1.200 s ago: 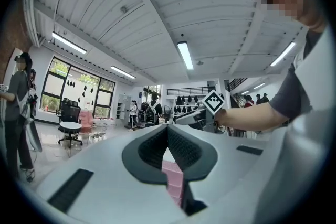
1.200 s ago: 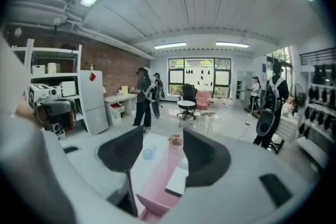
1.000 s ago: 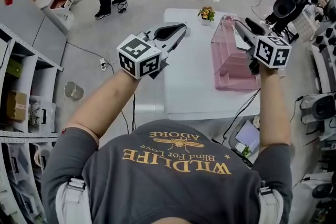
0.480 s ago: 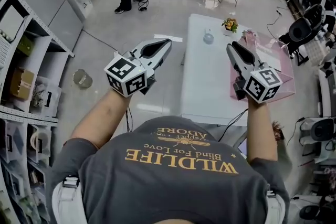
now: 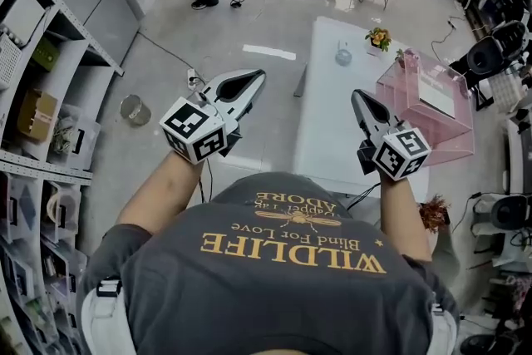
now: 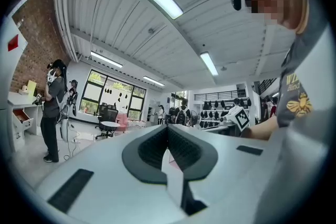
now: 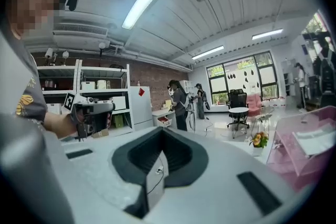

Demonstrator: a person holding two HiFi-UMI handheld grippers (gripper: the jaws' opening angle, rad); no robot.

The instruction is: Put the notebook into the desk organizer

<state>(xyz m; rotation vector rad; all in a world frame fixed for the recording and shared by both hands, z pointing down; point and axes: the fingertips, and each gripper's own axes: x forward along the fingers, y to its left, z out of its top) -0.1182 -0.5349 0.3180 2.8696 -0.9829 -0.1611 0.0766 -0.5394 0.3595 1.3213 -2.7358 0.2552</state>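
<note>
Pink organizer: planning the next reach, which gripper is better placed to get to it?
Right. The right gripper, whose jaws have just closed on nothing, is at the white table beside the pink organizer; the left gripper is over floor off the table's other side.

The person in the grey T-shirt (image 5: pixel 283 262) is holding both grippers out in front. The left gripper (image 5: pixel 252 76) is hanging over the bare floor, just left of the white table (image 5: pixel 328 125), with its jaws meeting at the tip. The right gripper (image 5: pixel 357 96) is hovering over the near part of the table, its jaws having just been closing with nothing between them. The pink desk organizer (image 5: pixel 403 87) is sitting on the table's right side, and the white notebook (image 5: pixel 438 99) is showing through its clear wall. A small flower pot (image 5: pixel 379 38) is standing at the far end.
</note>
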